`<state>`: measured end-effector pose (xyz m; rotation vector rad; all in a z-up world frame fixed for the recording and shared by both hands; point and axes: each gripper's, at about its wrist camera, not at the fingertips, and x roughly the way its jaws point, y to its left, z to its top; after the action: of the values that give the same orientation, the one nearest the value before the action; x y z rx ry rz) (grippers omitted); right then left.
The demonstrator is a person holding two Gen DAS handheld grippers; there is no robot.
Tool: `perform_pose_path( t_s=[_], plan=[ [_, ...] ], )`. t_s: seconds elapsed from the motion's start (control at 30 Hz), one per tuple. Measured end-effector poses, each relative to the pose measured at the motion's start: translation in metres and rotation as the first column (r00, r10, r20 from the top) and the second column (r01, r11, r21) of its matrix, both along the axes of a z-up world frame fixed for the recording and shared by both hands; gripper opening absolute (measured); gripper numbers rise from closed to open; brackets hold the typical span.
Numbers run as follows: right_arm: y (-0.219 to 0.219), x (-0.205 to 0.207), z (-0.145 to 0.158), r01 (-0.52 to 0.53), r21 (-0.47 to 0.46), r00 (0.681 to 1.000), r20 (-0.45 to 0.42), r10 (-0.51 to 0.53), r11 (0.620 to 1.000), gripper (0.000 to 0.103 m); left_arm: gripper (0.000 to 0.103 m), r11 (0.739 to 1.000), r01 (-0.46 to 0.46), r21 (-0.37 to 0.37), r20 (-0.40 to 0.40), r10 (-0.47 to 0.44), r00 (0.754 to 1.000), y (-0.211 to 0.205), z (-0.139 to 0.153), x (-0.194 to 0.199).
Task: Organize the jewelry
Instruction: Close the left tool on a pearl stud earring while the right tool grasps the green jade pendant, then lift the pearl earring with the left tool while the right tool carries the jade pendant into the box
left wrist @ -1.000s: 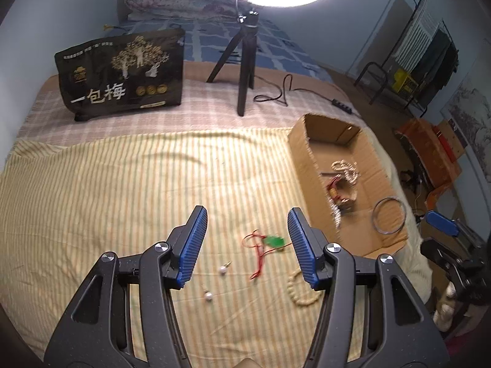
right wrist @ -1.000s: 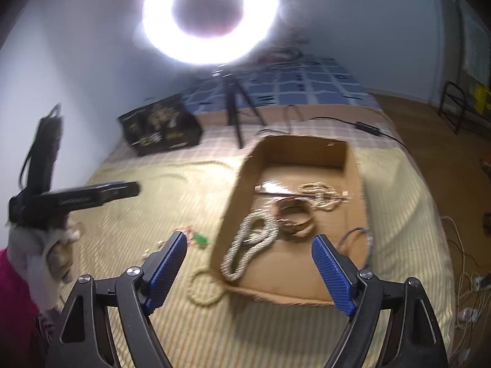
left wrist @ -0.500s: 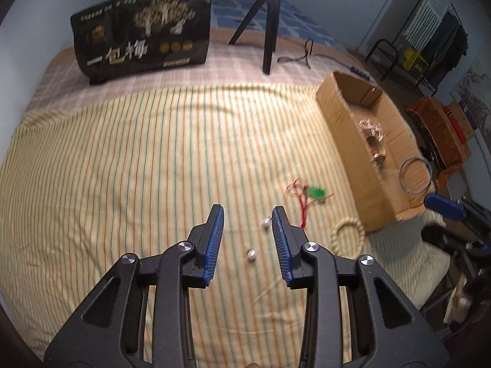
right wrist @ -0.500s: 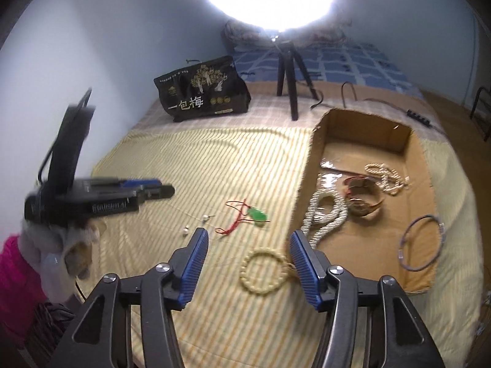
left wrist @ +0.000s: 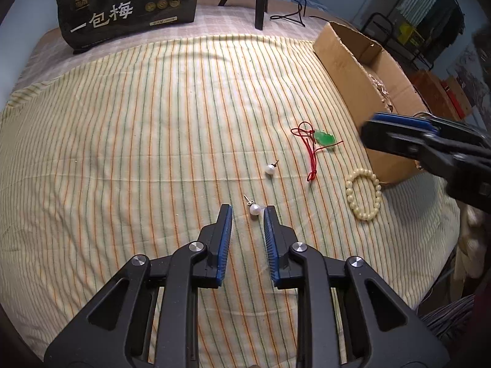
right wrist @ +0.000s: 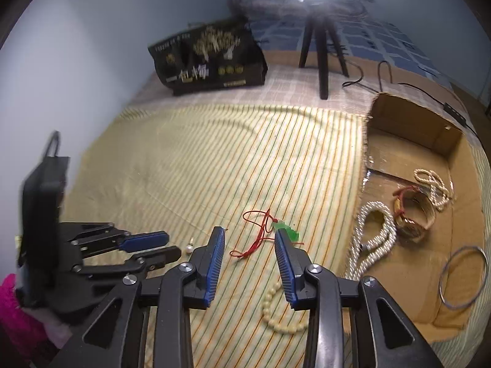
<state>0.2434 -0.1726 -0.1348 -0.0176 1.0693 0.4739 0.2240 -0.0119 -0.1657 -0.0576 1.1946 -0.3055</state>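
Observation:
My left gripper point(left wrist: 247, 211) is open with a narrow gap, low over the striped cloth; a pearl earring point(left wrist: 254, 208) lies between its fingertips, close to the right one. A second pearl earring point(left wrist: 269, 169) lies just beyond. A green pendant on a red cord point(left wrist: 326, 138) and a cream bead bracelet point(left wrist: 364, 194) lie to the right. My right gripper point(right wrist: 248, 236) is open and empty, above the red cord point(right wrist: 254, 240), with the bracelet point(right wrist: 284, 319) under it. The cardboard box point(right wrist: 408, 113) holds several necklaces and bangles.
A black printed bag point(left wrist: 129, 6) stands at the back of the bed. A tripod point(right wrist: 320, 52) with a cable stands behind the box. A metal ring point(right wrist: 463, 276) lies on the box's flattened flap. The right gripper shows in the left wrist view point(left wrist: 429, 150).
My left gripper has narrowed and dropped toward the cloth, closing in on the near pearl earring. My right gripper has swung left from over the box to over the red cord and narrowed.

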Motion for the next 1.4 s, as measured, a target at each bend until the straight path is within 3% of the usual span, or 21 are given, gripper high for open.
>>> perform_pose_path(
  t_s=[0.43,0.9,1.13,1.2,1.23,1.4],
  plan=[
    [0.020,0.032,-0.040,-0.040,-0.174,0.997,-0.072,0.028,0.984,0.021,0.020,1.000,0.000,0.003,-0.027,0.000,1.000,-0.005,-0.010,0.009],
    [0.035,0.041,-0.059,-0.055,-0.313,0.998,-0.047,0.042,0.948,0.024,0.020,1.000,0.009,0.012,-0.031,-0.009,0.999,-0.010,-0.015,0.013],
    [0.038,0.042,-0.066,-0.056,-0.343,0.998,-0.054,0.040,0.938,0.025,0.020,1.000,0.016,0.020,-0.032,-0.015,0.999,-0.011,-0.019,0.014],
    [0.038,0.042,-0.066,-0.058,-0.337,0.998,-0.056,0.041,0.940,0.020,0.019,0.999,0.019,0.030,-0.031,-0.018,0.999,-0.012,-0.021,0.015],
    [0.038,0.041,-0.066,-0.063,-0.330,0.997,-0.061,0.045,0.942,0.016,0.016,0.999,0.021,0.035,-0.030,-0.020,0.999,-0.013,-0.022,0.015],
    [0.039,0.037,-0.066,-0.071,-0.327,0.997,-0.051,0.058,0.942,0.015,0.007,0.998,0.033,0.056,-0.015,-0.032,0.999,-0.015,-0.025,0.013]
  ],
)
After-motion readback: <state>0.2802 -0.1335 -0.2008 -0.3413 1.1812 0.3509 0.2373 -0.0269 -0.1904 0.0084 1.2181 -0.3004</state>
